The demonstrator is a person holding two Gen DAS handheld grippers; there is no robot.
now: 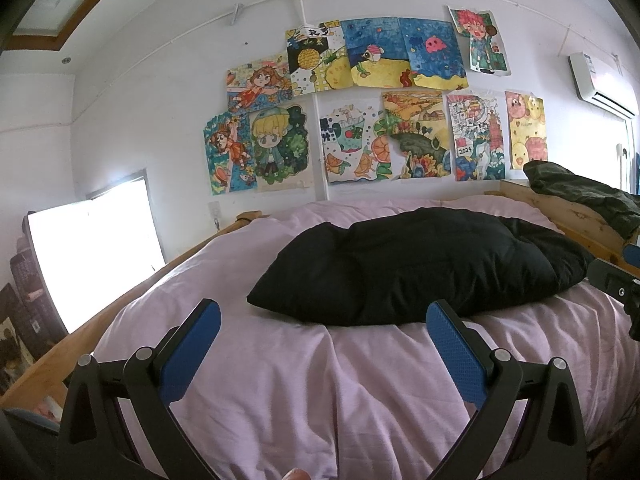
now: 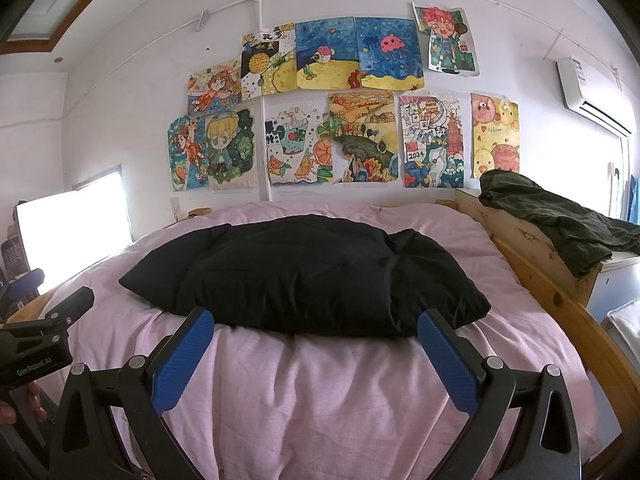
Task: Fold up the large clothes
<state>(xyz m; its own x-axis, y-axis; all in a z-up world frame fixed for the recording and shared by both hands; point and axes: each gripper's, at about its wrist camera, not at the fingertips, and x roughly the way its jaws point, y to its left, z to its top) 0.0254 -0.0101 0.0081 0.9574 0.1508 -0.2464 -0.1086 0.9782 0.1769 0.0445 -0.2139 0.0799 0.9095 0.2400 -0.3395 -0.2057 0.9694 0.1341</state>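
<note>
both grippers [image 1: 324, 322] [image 2: 316, 330] agape before black garment [image 2: 304, 272]

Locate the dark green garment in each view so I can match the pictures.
Left wrist view: dark green garment at the right edge, draped over the wooden bed frame.
Right wrist view: same garment, right of centre, more of it visible.
Shared landmark: the yellow chick drawing just above it.

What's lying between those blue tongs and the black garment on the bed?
Nothing but bare pink sheet separates the right tongs from the black garment, seen in the right wrist view.
</note>
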